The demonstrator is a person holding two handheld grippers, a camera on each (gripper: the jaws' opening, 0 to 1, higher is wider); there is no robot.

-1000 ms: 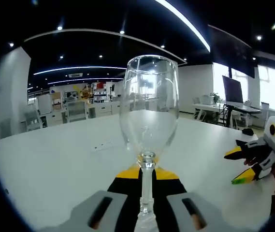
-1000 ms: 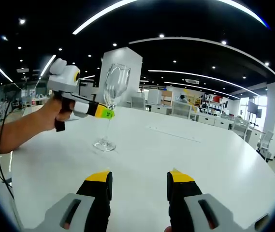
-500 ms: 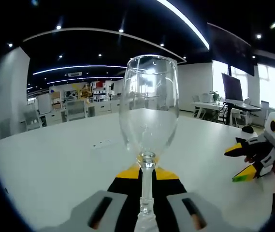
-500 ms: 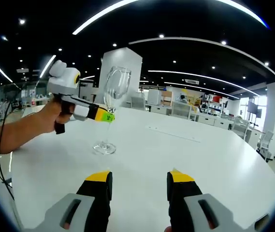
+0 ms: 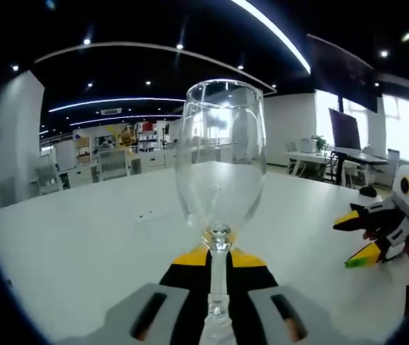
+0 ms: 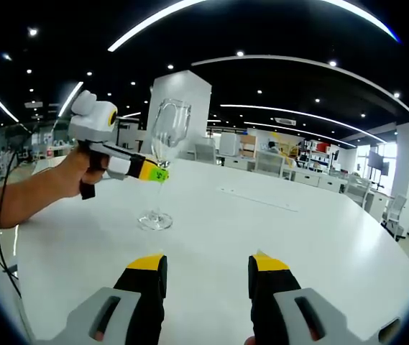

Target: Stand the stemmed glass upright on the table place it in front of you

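Observation:
A clear stemmed glass (image 6: pixel 164 154) stands upright, its foot on the white table (image 6: pixel 319 237) at the left. My left gripper (image 6: pixel 158 174), held in a person's hand, reaches in from the left and is shut on the stem below the bowl. In the left gripper view the glass (image 5: pixel 220 158) rises straight ahead, and its stem runs down between the yellow-tipped jaws of my left gripper (image 5: pixel 220 256). My right gripper (image 6: pixel 206 269) hovers open over the near table with nothing between its jaws. It also appears at the right as the right gripper (image 5: pixel 366 237), apart from the glass.
The person's forearm (image 6: pixel 31 194) and a black cable cross the left side. A flush socket strip (image 6: pixel 258 199) lies in the tabletop beyond the glass. Office desks, chairs and a monitor (image 5: pixel 346 133) stand far behind the large table.
The glass has come down slightly and its foot now rests on the table; the left gripper has dipped with it. The right gripper has stayed put.

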